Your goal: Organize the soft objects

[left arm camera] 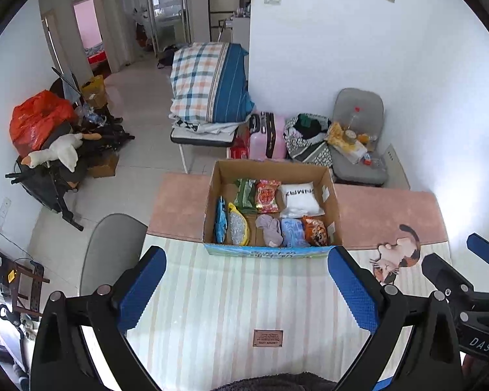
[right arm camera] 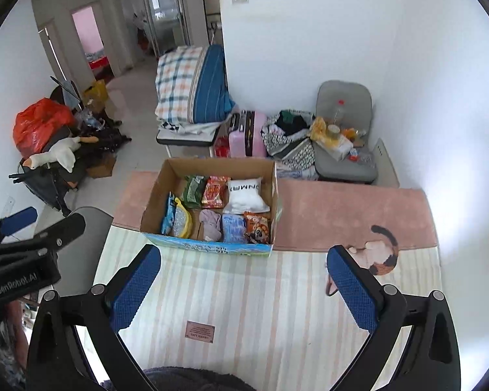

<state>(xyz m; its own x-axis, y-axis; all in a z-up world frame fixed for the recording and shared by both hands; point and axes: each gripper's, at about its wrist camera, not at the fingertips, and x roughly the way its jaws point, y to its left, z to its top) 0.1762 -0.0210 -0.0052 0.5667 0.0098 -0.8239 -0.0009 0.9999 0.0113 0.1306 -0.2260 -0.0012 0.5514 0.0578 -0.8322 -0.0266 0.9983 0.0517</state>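
Cardboard box (right arm camera: 212,163) of soft items on striped mat (right arm camera: 260,293), jaws apart, empty

We've got both tools hovering side by side on the near side of the cardboard box (left arm camera: 272,210), short of it and above the table. Our left tool (left arm camera: 246,275) has its blue-padded fingers (left arm camera: 142,288) spread wide with nothing between them, the box's near wall framed in the gap. Our right tool (right arm camera: 243,272) is spread just as wide and carries nothing, sitting to the right of the left one, the box ahead and a little left of its centre.
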